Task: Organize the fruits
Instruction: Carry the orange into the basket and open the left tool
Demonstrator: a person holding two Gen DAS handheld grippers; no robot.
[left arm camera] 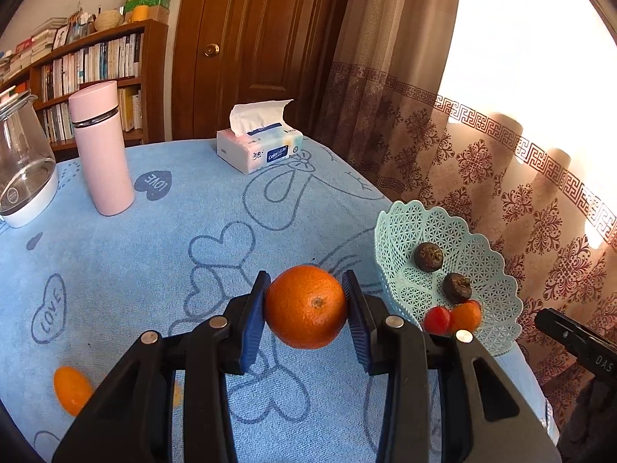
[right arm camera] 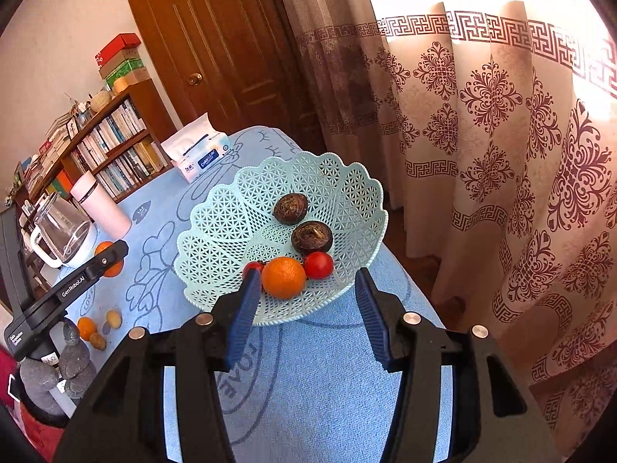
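Both tongs level, left tongs (left arm camera: 306, 308) gripping orange (left arm camera: 305, 306)

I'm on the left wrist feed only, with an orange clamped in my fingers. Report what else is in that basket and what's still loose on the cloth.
Observer: The right wrist view shows the basket holding two dark brown fruits, a small orange and two red tomatoes, one half hidden behind a finger.
Operator: Now the right gripper. State it.
Observer: The right gripper is open and empty, its tips at the basket's near rim.
Operator: Loose fruit, then.
Observer: Besides the orange in the left gripper, a small orange fruit and two yellowish-brown ones lie on the cloth near the table's left edge.
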